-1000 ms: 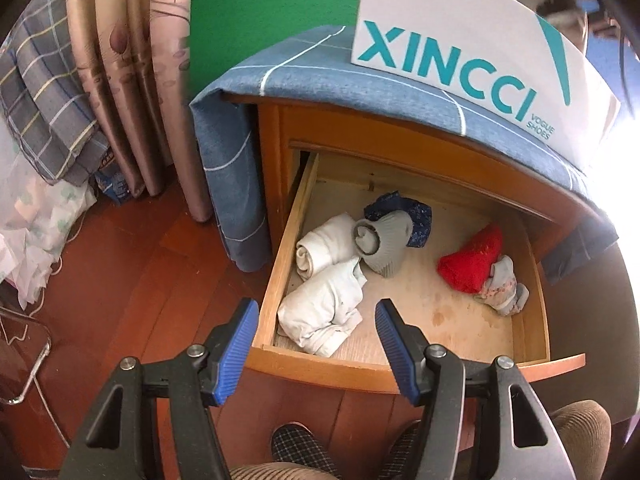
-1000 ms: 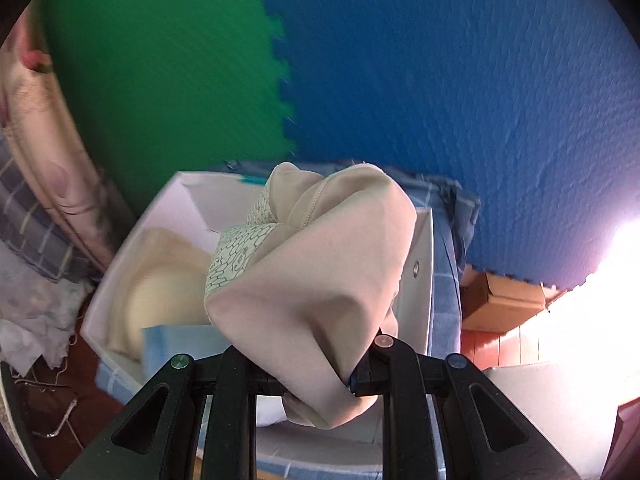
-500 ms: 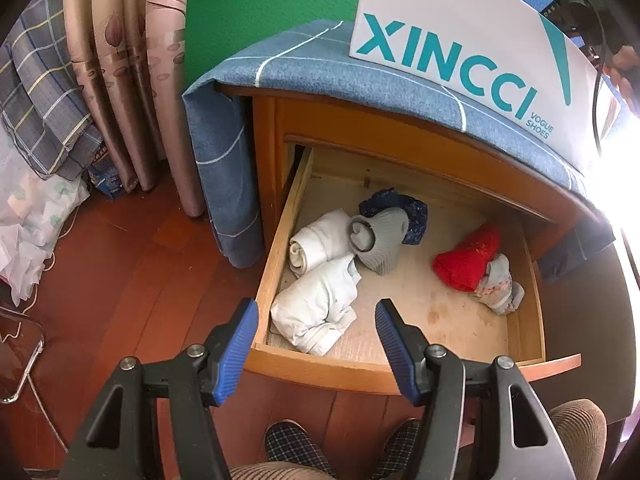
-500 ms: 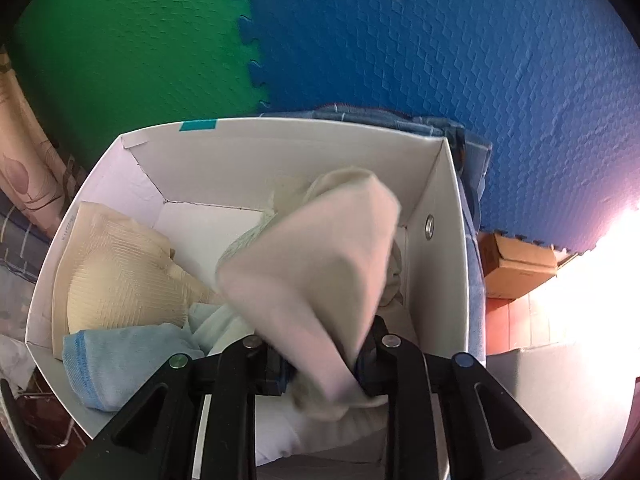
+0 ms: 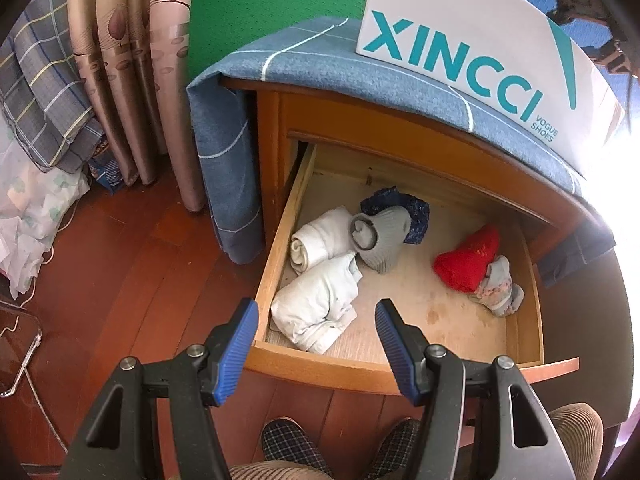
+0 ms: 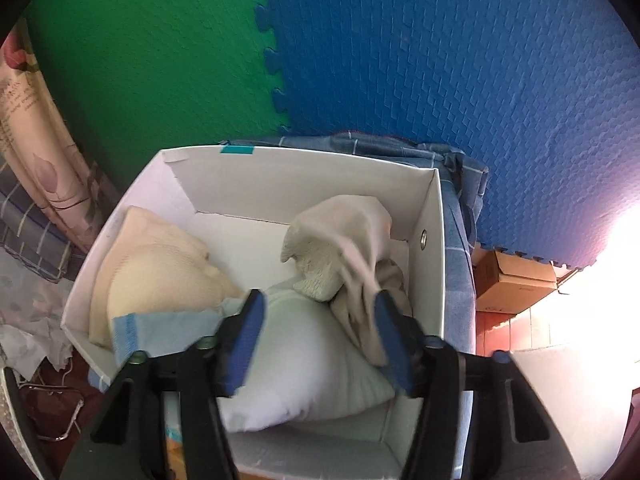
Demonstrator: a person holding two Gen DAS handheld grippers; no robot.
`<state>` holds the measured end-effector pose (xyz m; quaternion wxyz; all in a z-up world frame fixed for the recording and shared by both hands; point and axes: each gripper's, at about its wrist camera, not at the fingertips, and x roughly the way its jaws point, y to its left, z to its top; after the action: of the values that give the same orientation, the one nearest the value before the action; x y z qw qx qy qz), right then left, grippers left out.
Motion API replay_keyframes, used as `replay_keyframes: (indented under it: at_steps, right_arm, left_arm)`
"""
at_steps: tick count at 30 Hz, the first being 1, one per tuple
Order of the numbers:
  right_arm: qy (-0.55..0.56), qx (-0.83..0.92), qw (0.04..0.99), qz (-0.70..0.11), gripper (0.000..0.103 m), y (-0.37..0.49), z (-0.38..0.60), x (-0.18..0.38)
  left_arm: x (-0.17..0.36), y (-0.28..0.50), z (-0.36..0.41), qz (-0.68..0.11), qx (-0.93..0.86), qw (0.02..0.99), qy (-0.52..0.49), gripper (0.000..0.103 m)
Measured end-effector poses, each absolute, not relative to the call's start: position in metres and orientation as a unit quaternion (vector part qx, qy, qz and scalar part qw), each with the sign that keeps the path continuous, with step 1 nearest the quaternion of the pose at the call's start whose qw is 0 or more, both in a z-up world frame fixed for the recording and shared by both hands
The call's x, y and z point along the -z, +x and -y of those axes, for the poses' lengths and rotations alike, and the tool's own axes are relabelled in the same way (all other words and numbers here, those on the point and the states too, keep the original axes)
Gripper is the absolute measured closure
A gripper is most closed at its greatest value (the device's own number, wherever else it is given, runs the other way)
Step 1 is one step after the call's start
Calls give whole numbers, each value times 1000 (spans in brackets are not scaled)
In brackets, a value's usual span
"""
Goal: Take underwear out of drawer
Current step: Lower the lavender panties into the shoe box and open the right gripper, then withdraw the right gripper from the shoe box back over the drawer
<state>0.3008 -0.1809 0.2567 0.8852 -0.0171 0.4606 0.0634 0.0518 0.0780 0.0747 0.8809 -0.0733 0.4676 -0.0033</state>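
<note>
underwear (image 6: 352, 240) beige, crumpled, draped in box (image 6: 434, 240).

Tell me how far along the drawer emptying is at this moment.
Partly done. The white box already holds several garments. In hand: the right tool has just been opening, dropping the beige underwear into it. Left: six rolled pieces in the drawer, with the open left tool above the white bundle.
</note>
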Motion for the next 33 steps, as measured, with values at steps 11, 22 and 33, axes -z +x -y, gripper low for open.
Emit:
replay_keyframes:
  at_steps: [11,22,33]
  right_arm:
    - [-43,-110,894,-432,44,222,183,-287]
    - [-60,-139,882,-447,44,141,196,-260]
    - [-122,-170,839,-502,44,92,196,-181]
  left_arm:
    - [-74,52,-75,-471,-2,880,-63,41]
    - [-72,53,-72,-476,-4,878,-53,41]
    - [-70,54,-72,-482,-6,875,-50,41]
